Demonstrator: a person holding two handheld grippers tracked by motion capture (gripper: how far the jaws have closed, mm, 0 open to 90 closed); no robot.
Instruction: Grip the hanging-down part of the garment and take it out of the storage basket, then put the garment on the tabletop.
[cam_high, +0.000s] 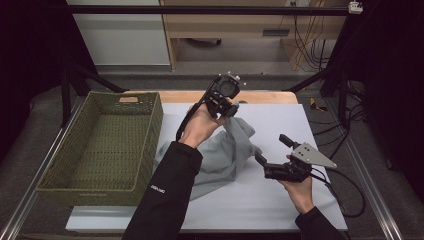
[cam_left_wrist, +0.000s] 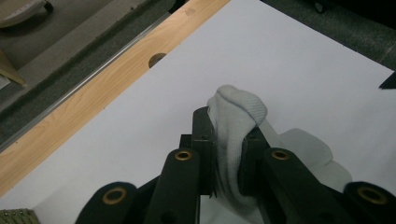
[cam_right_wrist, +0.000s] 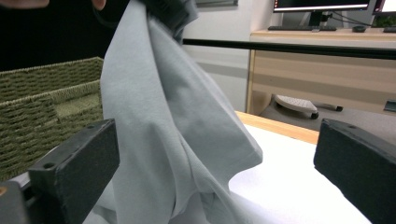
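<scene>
From above, the left claw (cam_high: 231, 108) holds a grey cloth (cam_high: 225, 152) lifted off the white counter (cam_high: 300, 125), beside a green woven basket (cam_high: 102, 145). The left gripper view shows its 2 jaws clamped on a fold of cloth (cam_left_wrist: 233, 126). In the right gripper view, the right claw (cam_right_wrist: 215, 163) stands wide apart, gripping nothing, the cloth (cam_right_wrist: 168, 121) hanging before it.

Grey carpet floor (cam_high: 35, 125), pale wood desk (cam_right_wrist: 322, 51) with monitor (cam_right_wrist: 322, 5) at back, white cabinet panel (cam_high: 120, 37), black frame bar (cam_high: 200, 10), hanging cables (cam_high: 307, 40), dark sides, dim light.
</scene>
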